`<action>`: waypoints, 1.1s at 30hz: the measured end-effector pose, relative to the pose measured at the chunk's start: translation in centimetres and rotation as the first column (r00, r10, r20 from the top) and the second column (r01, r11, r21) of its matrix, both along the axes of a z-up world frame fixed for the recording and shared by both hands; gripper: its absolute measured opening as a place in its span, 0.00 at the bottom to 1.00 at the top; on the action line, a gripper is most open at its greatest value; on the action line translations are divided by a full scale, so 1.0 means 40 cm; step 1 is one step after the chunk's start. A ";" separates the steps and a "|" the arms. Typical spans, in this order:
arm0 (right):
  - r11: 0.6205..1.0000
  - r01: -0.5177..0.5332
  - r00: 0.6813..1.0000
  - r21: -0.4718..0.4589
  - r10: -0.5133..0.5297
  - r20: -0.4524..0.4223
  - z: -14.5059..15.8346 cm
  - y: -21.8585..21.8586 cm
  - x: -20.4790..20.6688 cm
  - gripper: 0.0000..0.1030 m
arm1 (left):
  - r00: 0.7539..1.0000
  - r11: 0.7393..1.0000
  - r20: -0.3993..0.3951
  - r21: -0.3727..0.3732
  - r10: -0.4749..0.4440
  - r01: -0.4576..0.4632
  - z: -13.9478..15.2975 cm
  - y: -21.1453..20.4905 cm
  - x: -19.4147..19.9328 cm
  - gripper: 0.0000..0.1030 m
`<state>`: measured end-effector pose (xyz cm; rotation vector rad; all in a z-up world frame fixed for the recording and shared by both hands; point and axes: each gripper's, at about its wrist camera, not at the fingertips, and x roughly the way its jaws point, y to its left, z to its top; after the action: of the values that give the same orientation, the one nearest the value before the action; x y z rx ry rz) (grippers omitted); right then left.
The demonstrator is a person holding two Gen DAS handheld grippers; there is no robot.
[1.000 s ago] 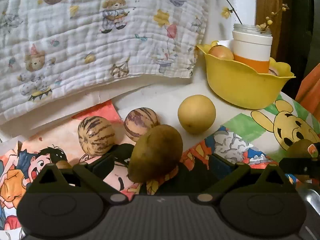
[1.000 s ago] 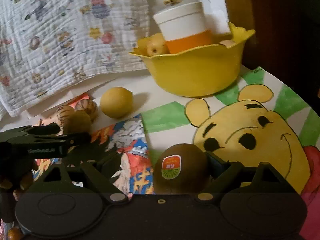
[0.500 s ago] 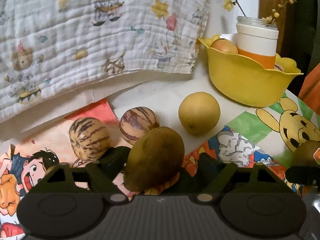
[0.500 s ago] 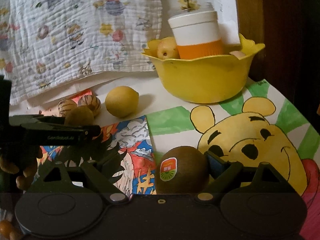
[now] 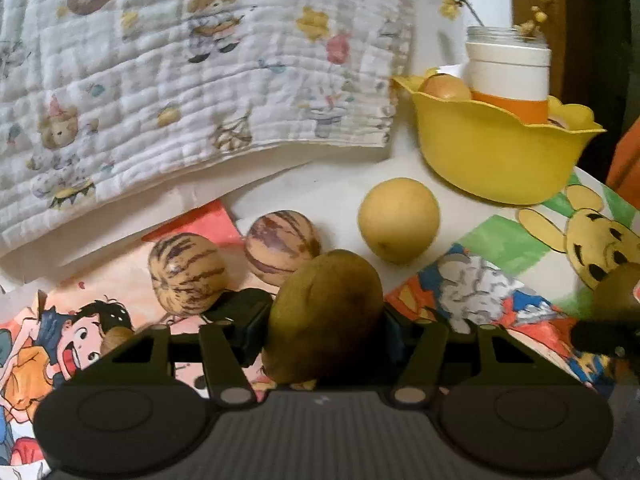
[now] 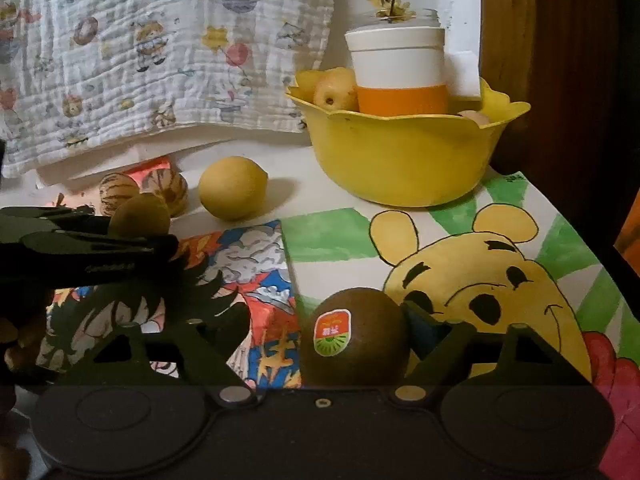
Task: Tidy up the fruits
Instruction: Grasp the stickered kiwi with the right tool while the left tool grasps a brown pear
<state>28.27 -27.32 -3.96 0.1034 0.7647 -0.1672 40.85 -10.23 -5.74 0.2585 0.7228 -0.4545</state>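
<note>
As both sets of jaws have just been closing, each gripper now has a fruit bracketed, so lifting toward the yellow bowl (image 6: 404, 160) appears to be the next stage. The left gripper (image 5: 325, 330) is clamped on the plain kiwi (image 5: 325, 314), with both pads against its flanks. The right gripper (image 6: 326, 330) remains unclamped: the stickered kiwi (image 6: 354, 338) sits between the jaws, touching the right pad, clear of the left.
</note>
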 end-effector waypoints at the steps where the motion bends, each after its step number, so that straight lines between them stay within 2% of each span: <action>1: 1.000 0.004 1.000 -0.001 -0.004 -0.001 0.000 -0.002 0.000 0.77 | 1.000 1.000 -0.004 -0.006 -0.009 0.009 0.001 0.001 -0.008 0.60; 9: 0.999 0.037 0.999 -0.003 -0.037 -0.015 -0.004 -0.015 -0.010 0.68 | 0.997 0.997 -0.009 -0.006 -0.078 0.078 0.007 -0.024 -0.047 0.60; 15: 0.998 0.070 0.997 -0.001 -0.070 -0.017 -0.004 -0.029 -0.015 0.55 | 0.992 0.992 -0.001 0.011 -0.129 0.129 0.009 -0.040 -0.086 0.60; 19: 0.997 0.071 0.997 0.022 -0.071 -0.011 -0.004 -0.039 -0.020 0.54 | 0.989 0.989 -0.024 -0.005 -0.145 0.145 0.017 -0.044 -0.101 0.59; 24: 0.994 0.058 0.998 0.093 -0.061 0.029 0.009 -0.057 -0.035 0.54 | 0.984 0.986 -0.101 -0.099 -0.143 0.134 0.039 -0.023 -0.103 0.58; 28: 0.996 0.025 0.996 0.080 -0.031 0.078 0.036 -0.033 -0.057 0.54 | 0.987 0.986 -0.075 -0.091 -0.144 0.137 0.057 -0.011 -0.129 0.57; 33: 0.993 -0.073 0.993 0.095 0.063 0.104 0.064 0.010 -0.093 0.54 | 0.987 0.986 -0.073 -0.103 -0.142 0.134 0.073 0.018 -0.161 0.57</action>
<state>24.57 -26.91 -1.41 0.1782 0.6749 -0.0586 34.40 -9.50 -2.82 0.1996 0.7618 -0.6336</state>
